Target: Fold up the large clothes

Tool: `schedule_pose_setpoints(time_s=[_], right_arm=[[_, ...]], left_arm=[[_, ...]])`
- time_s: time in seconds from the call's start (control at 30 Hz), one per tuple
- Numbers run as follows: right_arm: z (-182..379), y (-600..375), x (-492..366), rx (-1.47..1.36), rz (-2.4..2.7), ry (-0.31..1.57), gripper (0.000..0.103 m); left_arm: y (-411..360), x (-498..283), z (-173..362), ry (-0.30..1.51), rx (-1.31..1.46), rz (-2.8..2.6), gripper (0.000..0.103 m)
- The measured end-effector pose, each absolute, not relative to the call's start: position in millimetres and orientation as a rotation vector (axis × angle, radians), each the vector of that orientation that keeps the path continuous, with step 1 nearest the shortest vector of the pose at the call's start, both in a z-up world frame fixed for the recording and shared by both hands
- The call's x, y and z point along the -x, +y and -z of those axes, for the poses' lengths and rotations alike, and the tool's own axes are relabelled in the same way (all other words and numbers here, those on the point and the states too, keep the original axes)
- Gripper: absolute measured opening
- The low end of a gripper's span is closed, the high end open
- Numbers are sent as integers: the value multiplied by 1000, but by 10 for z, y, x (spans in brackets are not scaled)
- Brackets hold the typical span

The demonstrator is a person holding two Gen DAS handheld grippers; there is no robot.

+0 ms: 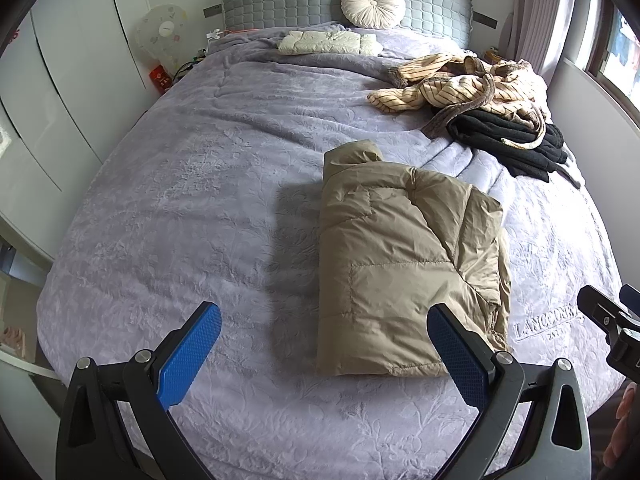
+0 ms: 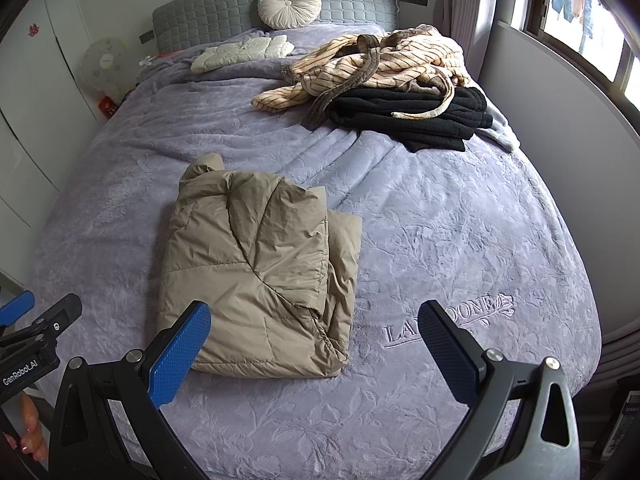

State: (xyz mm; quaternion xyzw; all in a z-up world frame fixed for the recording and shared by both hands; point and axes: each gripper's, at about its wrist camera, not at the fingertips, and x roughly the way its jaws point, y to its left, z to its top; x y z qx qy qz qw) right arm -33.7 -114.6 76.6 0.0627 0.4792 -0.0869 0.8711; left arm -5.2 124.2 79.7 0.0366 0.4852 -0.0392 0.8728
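On the bed (image 1: 200,200), the folded jacket (image 1: 404,264) lies lengthwise between both wide-open, empty grippers (image 1: 324,356) (image 2: 316,352), near each.

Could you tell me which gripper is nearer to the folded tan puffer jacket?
Hard to call. Left gripper, jaws open, has the jacket at its right finger; right gripper, also open, has it at its left finger.
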Motion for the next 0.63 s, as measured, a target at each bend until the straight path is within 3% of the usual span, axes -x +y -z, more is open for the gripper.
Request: schedule_pose_setpoints(time_s=[0.63], right_arm=[[-748,-1133,366,-134,183,1003,103]], left_arm=[[1252,71,-778,1003,-78,118,103]])
